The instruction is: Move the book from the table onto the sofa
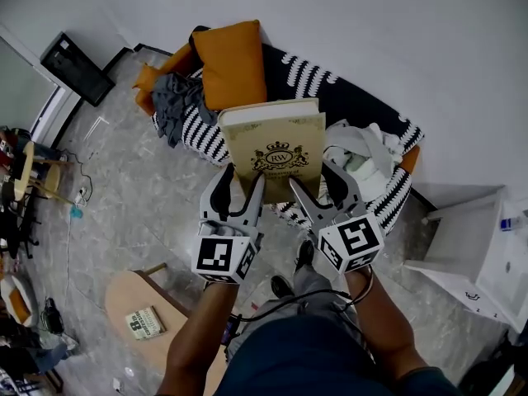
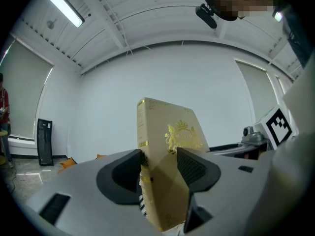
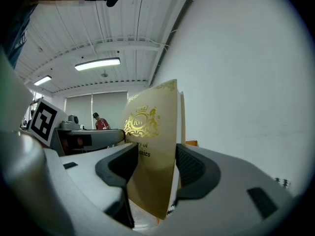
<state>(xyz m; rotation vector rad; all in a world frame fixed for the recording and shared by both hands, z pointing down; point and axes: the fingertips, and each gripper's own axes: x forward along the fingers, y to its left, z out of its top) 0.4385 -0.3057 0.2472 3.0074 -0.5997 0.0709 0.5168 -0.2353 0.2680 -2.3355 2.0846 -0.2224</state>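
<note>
A thick beige book [image 1: 276,143] with a gold crest hangs in the air over the sofa [image 1: 330,89], cover up in the head view. My left gripper [image 1: 244,190] is shut on its near left corner and my right gripper [image 1: 318,188] on its near right corner. In the left gripper view the book [image 2: 170,141] stands between the dark pads of the left gripper [image 2: 160,168], spine to the left. The right gripper view shows the book [image 3: 152,141] wedged between the pads of the right gripper [image 3: 153,167]. The sofa is dark, with a black-and-white striped blanket [image 1: 202,134].
An orange cushion [image 1: 233,63], grey clothes [image 1: 175,97] and a white bundle [image 1: 363,151] lie on the sofa. A round wooden table [image 1: 132,299] with a small book [image 1: 144,322] stands at lower left. A white side table [image 1: 474,242] is at right. A black panel [image 1: 76,68] leans by the wall.
</note>
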